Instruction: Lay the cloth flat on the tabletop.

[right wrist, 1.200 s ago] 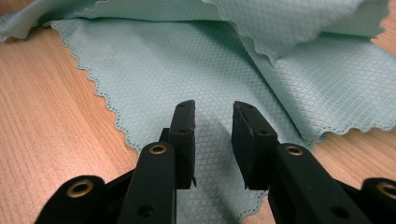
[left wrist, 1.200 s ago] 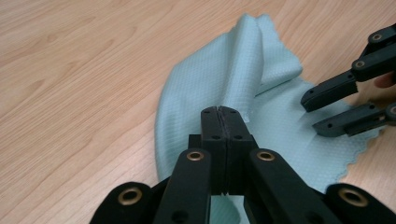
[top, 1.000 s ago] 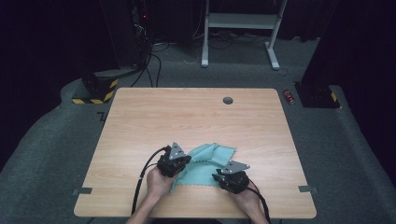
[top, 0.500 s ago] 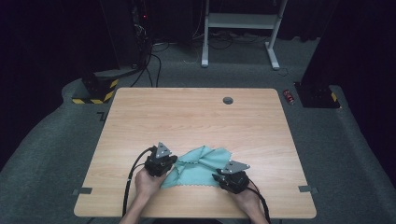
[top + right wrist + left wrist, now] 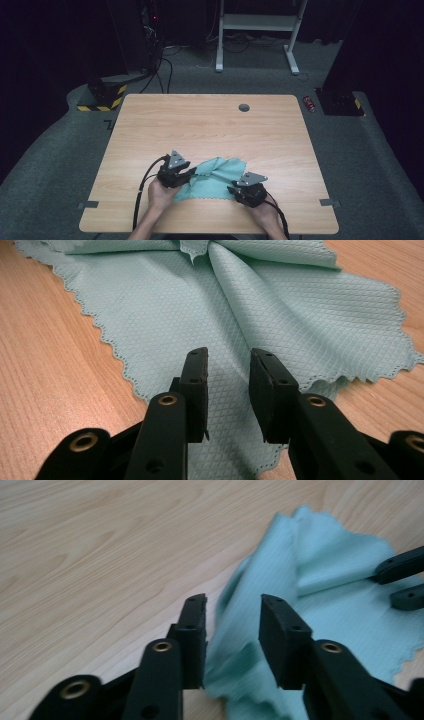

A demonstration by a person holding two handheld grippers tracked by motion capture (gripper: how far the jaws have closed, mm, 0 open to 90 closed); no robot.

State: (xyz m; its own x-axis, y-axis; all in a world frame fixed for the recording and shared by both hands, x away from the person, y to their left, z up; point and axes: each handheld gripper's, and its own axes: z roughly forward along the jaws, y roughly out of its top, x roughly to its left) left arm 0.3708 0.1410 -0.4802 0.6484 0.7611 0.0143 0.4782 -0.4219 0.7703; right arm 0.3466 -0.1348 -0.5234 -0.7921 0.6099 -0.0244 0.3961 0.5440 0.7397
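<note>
Now rumpled waffle-weave teal cloth [image 5: 216, 176], scalloped edge; left gripper [image 5: 232, 630] just opened, right gripper [image 5: 228, 385] parted.

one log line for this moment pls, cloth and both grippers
cloth: teal, rumpled on table | left hand-held gripper: jaws just opened, cloth fold between, unpinched | right hand-held gripper: open over cloth

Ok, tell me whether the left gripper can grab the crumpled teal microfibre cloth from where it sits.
Probably yes: the left gripper stands open, a fold of the crumpled teal microfibre cloth lies between its jaws, nothing blocking.
</note>
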